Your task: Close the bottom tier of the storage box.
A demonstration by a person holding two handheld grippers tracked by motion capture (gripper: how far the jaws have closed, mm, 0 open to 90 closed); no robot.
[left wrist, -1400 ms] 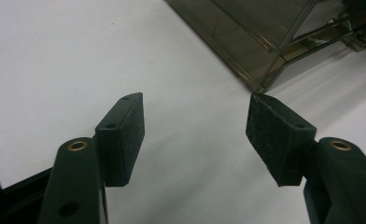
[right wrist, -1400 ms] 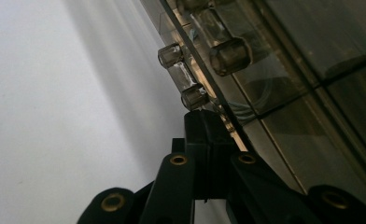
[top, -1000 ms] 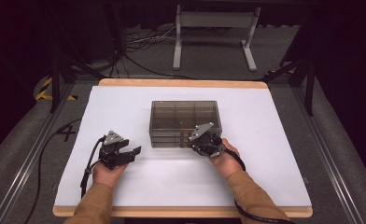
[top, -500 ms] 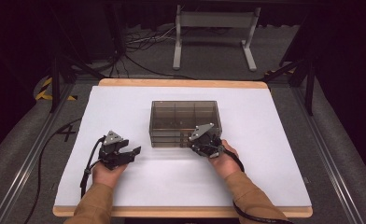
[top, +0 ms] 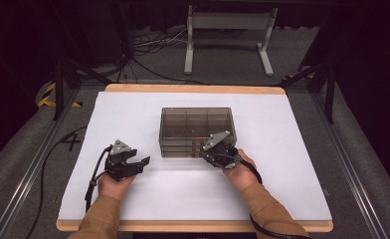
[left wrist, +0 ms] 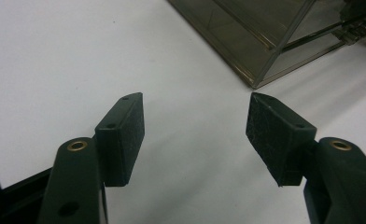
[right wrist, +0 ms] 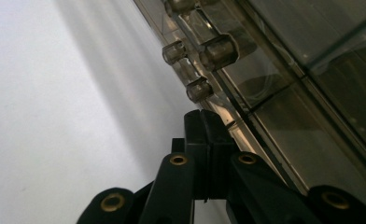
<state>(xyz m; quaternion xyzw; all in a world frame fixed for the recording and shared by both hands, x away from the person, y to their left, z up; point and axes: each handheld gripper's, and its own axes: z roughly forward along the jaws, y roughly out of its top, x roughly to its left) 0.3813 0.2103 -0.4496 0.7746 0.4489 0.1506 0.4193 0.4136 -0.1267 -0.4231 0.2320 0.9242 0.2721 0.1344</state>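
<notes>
Smoked-plastic drawer box [top: 197, 130] is seen standing near the middle of the white surface [top: 282, 179], its front turned toward the person. Through its tinted top, dividers are made out that split the inside into several compartments; what lies in them cannot be told through the dark plastic. In the right gripper view, the front of the box [right wrist: 284, 74] is shown as stacked transparent drawers, with small round clear knobs [right wrist: 218, 50] standing out from the drawer fronts.

At the lower right corner of the box front, the right gripper [top: 218, 149] is held by a hand [top: 240, 172]. In the right gripper view its jaws are pressed flat together, with nothing seen between them, and their tips [right wrist: 204, 122] lie just below the nearest knob, close against the drawer front; whether they touch it cannot be told.

The left gripper [top: 126, 162] is held over the bare surface, to the left of the box and apart from it. In the left gripper view its jaws are spread wide with nothing between them [left wrist: 195, 126], and a corner of the box [left wrist: 260, 51] is seen beyond them.
</notes>
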